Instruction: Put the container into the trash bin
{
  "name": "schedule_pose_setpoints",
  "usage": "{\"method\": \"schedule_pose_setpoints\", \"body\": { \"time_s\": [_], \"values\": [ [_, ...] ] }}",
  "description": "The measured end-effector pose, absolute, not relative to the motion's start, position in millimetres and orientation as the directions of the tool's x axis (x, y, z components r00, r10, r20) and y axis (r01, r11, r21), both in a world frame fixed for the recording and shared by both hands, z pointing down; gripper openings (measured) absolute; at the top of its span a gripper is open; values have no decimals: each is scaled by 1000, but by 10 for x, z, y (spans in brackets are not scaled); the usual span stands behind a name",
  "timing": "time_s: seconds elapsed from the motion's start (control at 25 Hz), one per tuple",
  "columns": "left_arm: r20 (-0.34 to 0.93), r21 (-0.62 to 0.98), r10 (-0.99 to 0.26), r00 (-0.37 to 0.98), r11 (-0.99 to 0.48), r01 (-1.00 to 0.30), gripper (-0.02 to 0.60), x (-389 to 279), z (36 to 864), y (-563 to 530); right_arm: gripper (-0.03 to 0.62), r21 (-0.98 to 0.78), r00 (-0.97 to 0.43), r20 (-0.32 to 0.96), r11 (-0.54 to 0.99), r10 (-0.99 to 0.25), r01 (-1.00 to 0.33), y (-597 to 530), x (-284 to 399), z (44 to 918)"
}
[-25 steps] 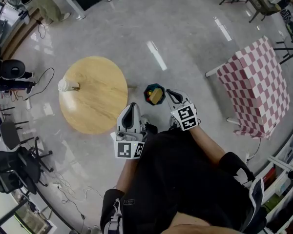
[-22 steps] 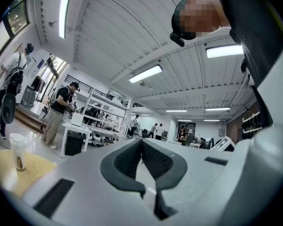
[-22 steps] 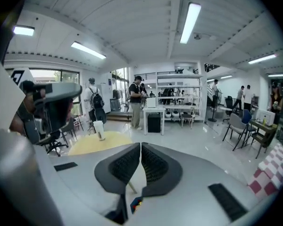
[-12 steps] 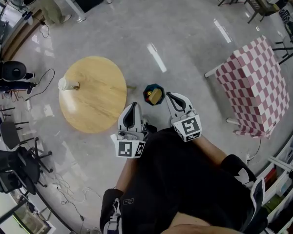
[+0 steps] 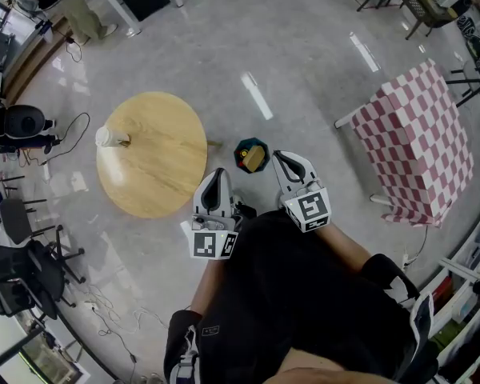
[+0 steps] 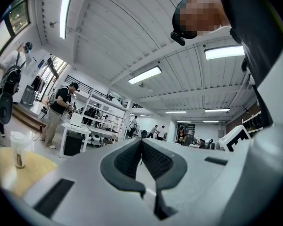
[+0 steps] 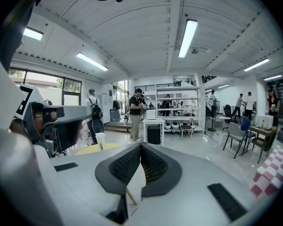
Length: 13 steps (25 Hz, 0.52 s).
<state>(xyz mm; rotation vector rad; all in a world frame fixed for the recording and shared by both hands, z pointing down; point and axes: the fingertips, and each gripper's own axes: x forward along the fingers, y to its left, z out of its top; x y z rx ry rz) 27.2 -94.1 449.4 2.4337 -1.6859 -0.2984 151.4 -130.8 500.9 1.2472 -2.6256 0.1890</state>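
A small dark trash bin (image 5: 251, 155) stands on the floor beside the round wooden table (image 5: 164, 162); a tan object lies inside it. A white cup (image 5: 106, 139) stands near the table's far left edge, and shows as the cup (image 6: 18, 147) in the left gripper view and the cup (image 7: 100, 138) in the right gripper view. My right gripper (image 5: 279, 158) hangs just right of the bin, shut and empty, its jaws (image 7: 140, 148) pressed together. My left gripper (image 5: 216, 175) is held level near the table's right edge, also shut with nothing in it (image 6: 141, 143).
A table with a red-and-white checked cloth (image 5: 422, 138) stands to the right. Office chairs (image 5: 20, 262) and cables lie at the left. A white table (image 7: 153, 126) and shelves, with people standing about, are across the room. A chair (image 7: 238, 135) stands at the right.
My right gripper has lifted up and drawn back a little from the bin, its jaws closing fully. The left gripper has stayed where it was.
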Motion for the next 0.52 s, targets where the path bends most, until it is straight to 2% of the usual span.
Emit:
{"method": "schedule_pose_setpoints", "body": {
  "time_s": [0.28,0.52],
  "values": [
    [-77,255,-935,346,-354,-900,10,-97,4567,-762,26,-9,-610,259,630,-749,-777,-1122,1134,5079],
    [-73,254,-936,344,-351,-901,9,368,4453,-960,26,-9,-610,263,630,-747,-776,-1316,1593,4981]
  ]
}}
